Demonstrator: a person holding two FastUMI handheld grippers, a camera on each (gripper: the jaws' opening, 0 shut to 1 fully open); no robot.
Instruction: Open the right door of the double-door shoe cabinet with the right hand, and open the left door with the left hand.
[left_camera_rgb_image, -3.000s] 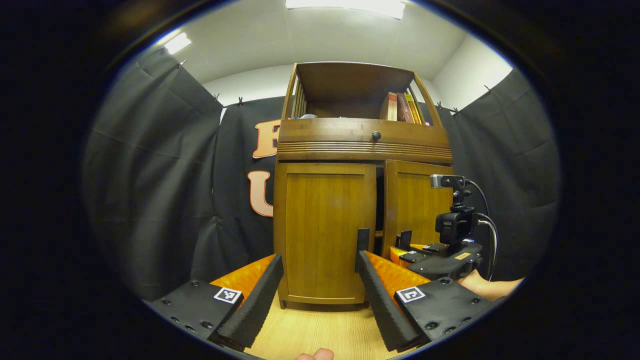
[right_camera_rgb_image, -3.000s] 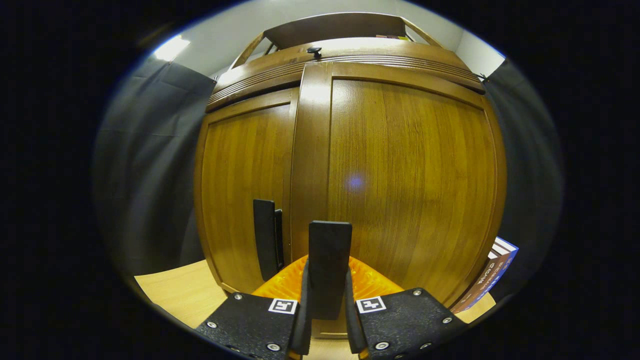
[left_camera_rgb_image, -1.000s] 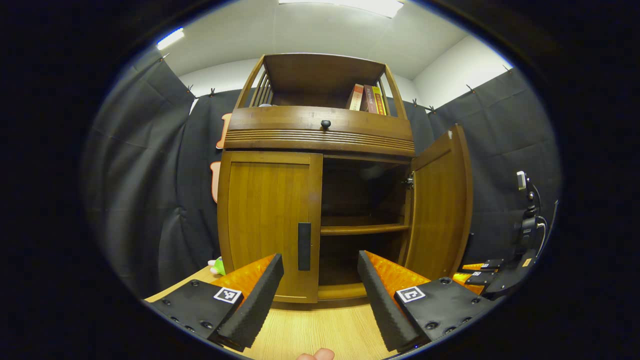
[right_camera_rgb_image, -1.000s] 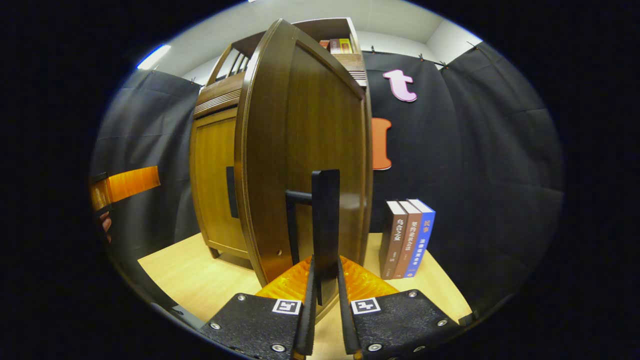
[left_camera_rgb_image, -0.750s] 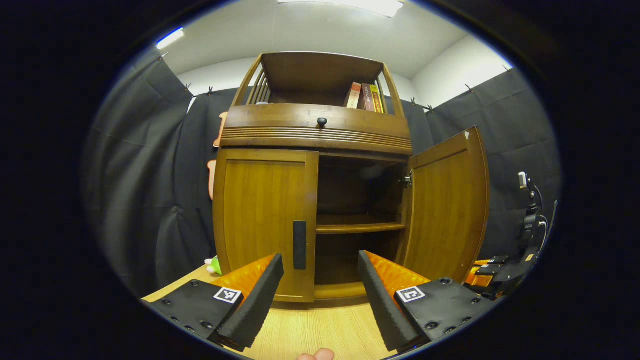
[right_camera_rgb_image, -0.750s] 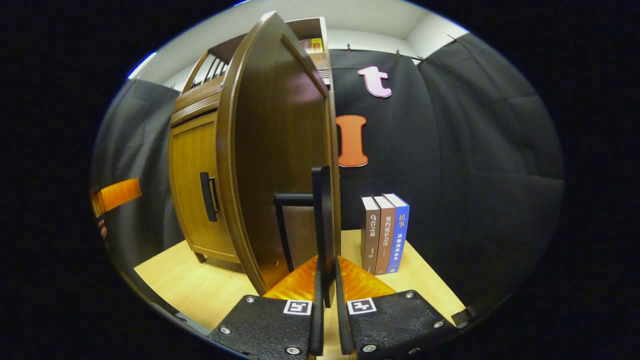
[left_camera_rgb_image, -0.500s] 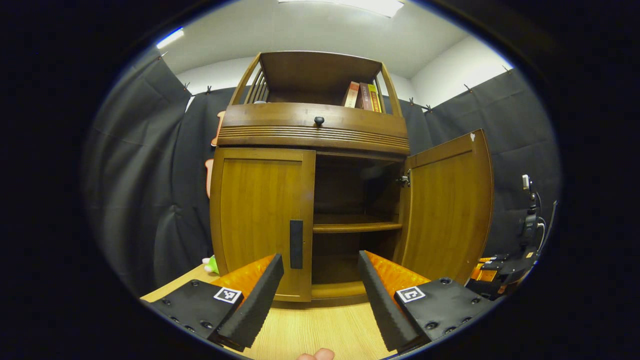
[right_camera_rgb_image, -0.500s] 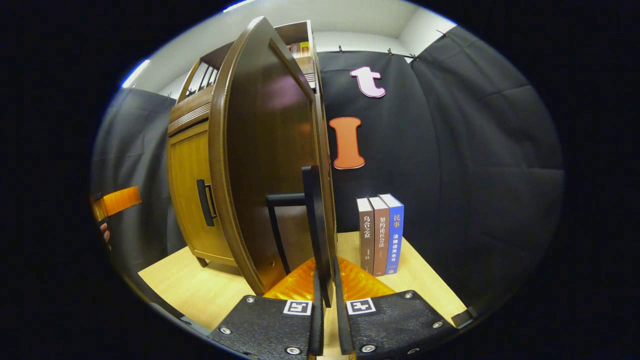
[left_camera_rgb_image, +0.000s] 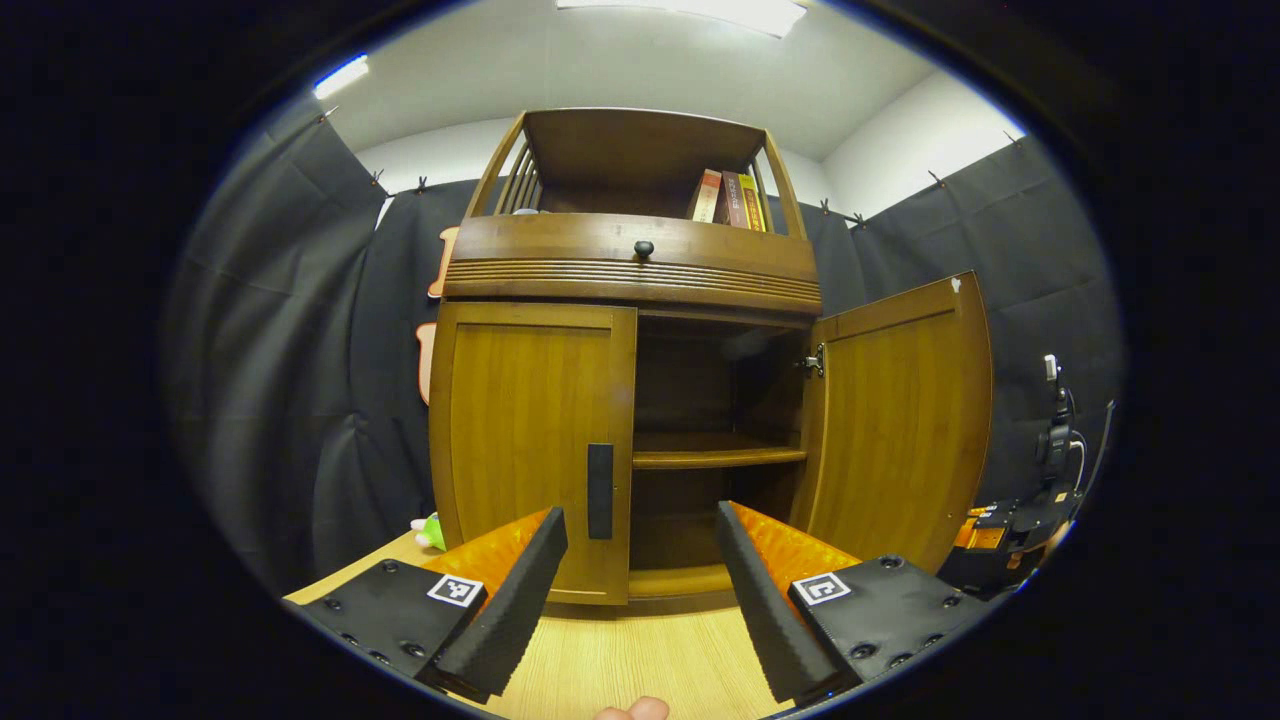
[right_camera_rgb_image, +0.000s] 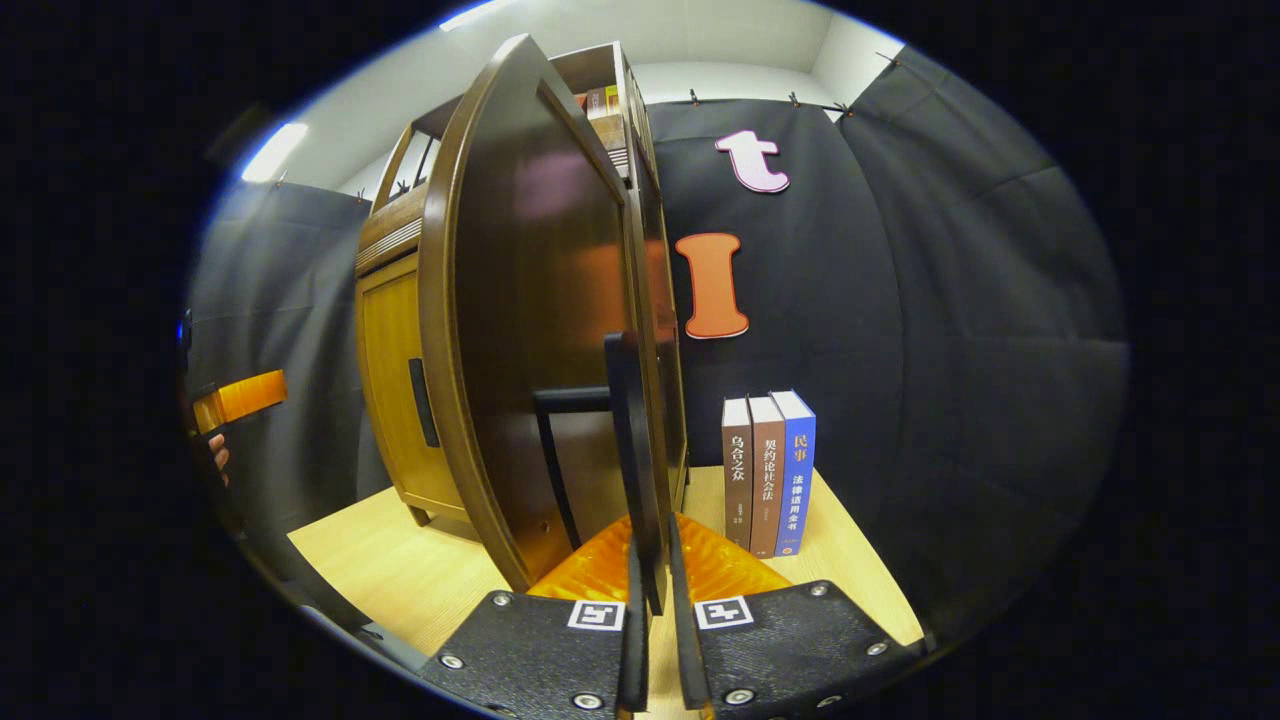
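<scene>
Left gripper view sat low over the table (left_camera_rgb_image: 640, 660), back from the shoe cabinet (left_camera_rgb_image: 630, 260), facing its front square-on and tilted up slightly; full cabinet height in frame. Right gripper view rode tight against the right door (right_camera_rgb_image: 540, 330), looking along its outer face, edge-on, toward the wall and the books (right_camera_rgb_image: 768, 470) just past its fingers. Shared: the cabinet, right door (left_camera_rgb_image: 895, 420), left door (left_camera_rgb_image: 530, 440) (right_camera_rgb_image: 392, 380), table. Each view caught the other gripper at its edge: right gripper (left_camera_rgb_image: 1010, 520), left gripper (right_camera_rgb_image: 240, 398).

Shoe cabinet (left_camera_rgb_image: 630, 300) on table (left_camera_rgb_image: 620, 660), books (right_camera_rgb_image: 768, 470) right of it, more books (left_camera_rgb_image: 728, 198) on top shelf.
</scene>
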